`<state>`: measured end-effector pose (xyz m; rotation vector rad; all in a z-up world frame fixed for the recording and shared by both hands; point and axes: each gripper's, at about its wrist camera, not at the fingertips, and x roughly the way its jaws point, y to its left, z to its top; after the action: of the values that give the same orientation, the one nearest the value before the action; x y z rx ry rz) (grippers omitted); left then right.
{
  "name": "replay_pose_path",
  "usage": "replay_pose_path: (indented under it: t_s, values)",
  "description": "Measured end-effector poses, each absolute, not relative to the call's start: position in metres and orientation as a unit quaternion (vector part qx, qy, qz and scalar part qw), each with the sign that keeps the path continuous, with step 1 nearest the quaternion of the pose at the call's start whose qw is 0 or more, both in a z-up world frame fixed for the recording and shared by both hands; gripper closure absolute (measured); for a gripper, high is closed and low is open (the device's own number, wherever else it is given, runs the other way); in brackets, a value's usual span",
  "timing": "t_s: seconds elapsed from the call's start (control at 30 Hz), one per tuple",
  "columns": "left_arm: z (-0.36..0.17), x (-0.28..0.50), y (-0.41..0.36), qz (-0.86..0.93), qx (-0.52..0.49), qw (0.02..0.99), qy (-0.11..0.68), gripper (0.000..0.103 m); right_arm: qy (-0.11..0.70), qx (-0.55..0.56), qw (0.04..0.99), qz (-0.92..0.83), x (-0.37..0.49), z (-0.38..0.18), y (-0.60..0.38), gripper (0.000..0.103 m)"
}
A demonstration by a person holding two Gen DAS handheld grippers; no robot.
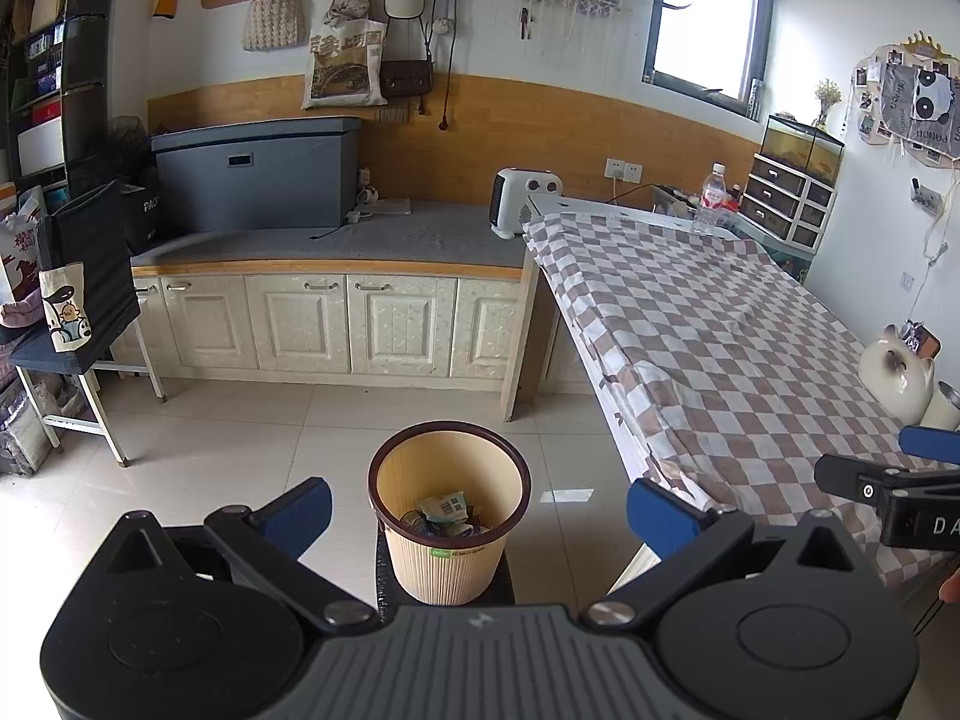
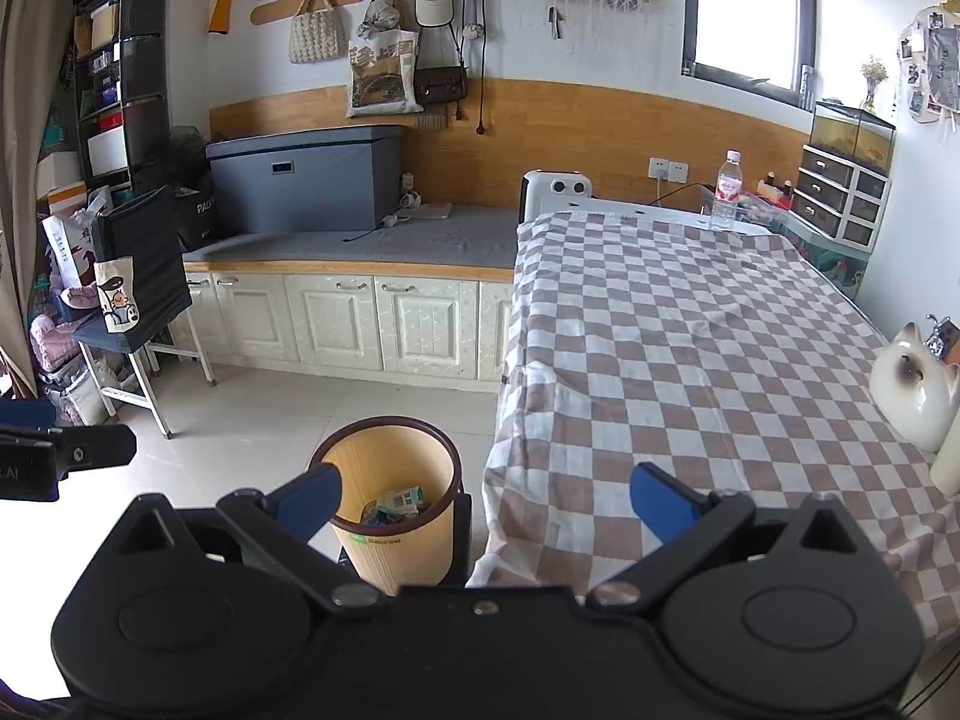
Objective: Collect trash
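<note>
- Left wrist view: a bright room with pale tiled floor, cream cabinets under a grey-topped counter, bags hung on the wall, a window at upper right.
- On the right, a desk (image 1: 690, 324) draped in a brown-and-white checked cloth, bare across its middle; a water bottle (image 1: 710, 199) standing at its far end, a white cat figurine (image 1: 897, 369) at its right edge.
- Low in the middle, a beige bin (image 1: 449, 507) with a dark rim, just beside the desk's near corner, holding crumpled wrappers (image 1: 447, 513) at the bottom.
- Left gripper (image 1: 477, 513) hovering above the bin, jaws spread wide, nothing between them.
- Right gripper (image 1: 900, 480) entering from the right edge over the cloth.
- Right wrist view: same room from slightly further right, the checked desk filling the right half.
- Right gripper (image 2: 486, 498) with jaws spread wide and empty, straddling the bin's right side and the desk's near corner.
- Bin to the lower left, wrappers visible inside.
- No loose trash visible on the cloth or floor; collection probably finished or nearly so.
- Worth scanning the desk edges and floor before moving on, keeping both jaws clear of the bin rim to avoid tipping it.
</note>
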<state>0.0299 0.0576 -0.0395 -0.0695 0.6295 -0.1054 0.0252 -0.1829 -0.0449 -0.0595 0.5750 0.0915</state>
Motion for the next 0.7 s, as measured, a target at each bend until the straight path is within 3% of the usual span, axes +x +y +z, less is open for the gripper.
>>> replay_pose_path:
  t_s: [0.7]
  values:
    - [-0.0398, 0.0296, 0.0568, -0.052, -0.034, 0.949, 0.309, 0.000, 0.284, -0.030, 0.957, 0.046, 0.0241, -0.0442, -0.1816, 0.000]
